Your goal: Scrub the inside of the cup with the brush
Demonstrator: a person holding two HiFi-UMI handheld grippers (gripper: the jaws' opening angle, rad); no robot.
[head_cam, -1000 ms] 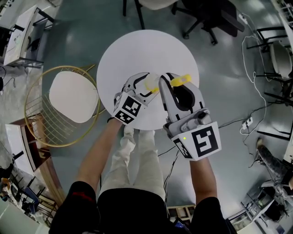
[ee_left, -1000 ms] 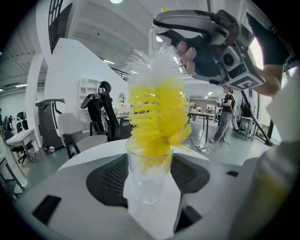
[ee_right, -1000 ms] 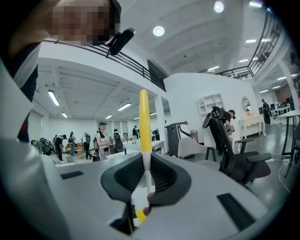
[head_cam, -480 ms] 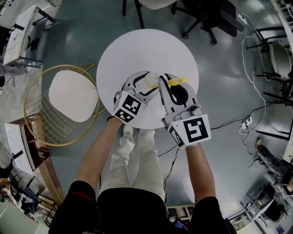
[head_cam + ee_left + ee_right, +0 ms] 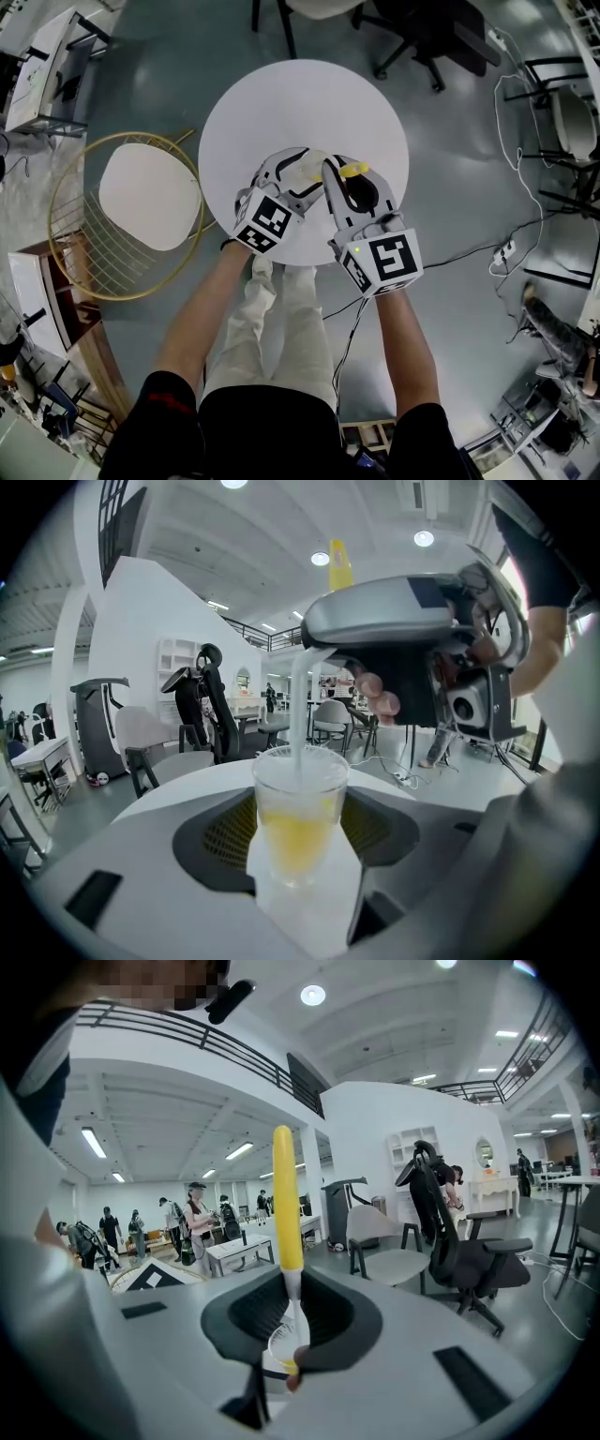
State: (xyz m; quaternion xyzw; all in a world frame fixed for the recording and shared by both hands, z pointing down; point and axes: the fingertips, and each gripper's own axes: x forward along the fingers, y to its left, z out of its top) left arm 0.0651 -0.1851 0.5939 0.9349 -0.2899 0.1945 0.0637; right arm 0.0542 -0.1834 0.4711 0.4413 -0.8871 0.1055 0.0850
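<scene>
A clear plastic cup [image 5: 298, 822] stands upright between the pads of my left gripper [image 5: 298, 841], which is shut on it. In the head view the cup [image 5: 309, 166] sits near the front of the round white table [image 5: 281, 103]. The brush has a yellow handle [image 5: 287, 1199] and a white shaft that runs down into the cup [image 5: 278, 1352]. Its yellow head shows through the cup wall in the left gripper view. My right gripper [image 5: 292, 1340] is shut on the brush shaft, directly above the cup. The brush handle [image 5: 354, 171] pokes out to the right.
A gold wire chair with a white seat [image 5: 150, 197] stands left of the table. A black office chair [image 5: 431, 37] is beyond the table at the top right. Cables [image 5: 506, 248] lie on the floor at the right. The person's legs are under the table's near edge.
The right gripper has swung left and closer to the cup, its marker cube rising in the head view. The yellow handle has shifted left towards the cup. The left gripper holds still.
</scene>
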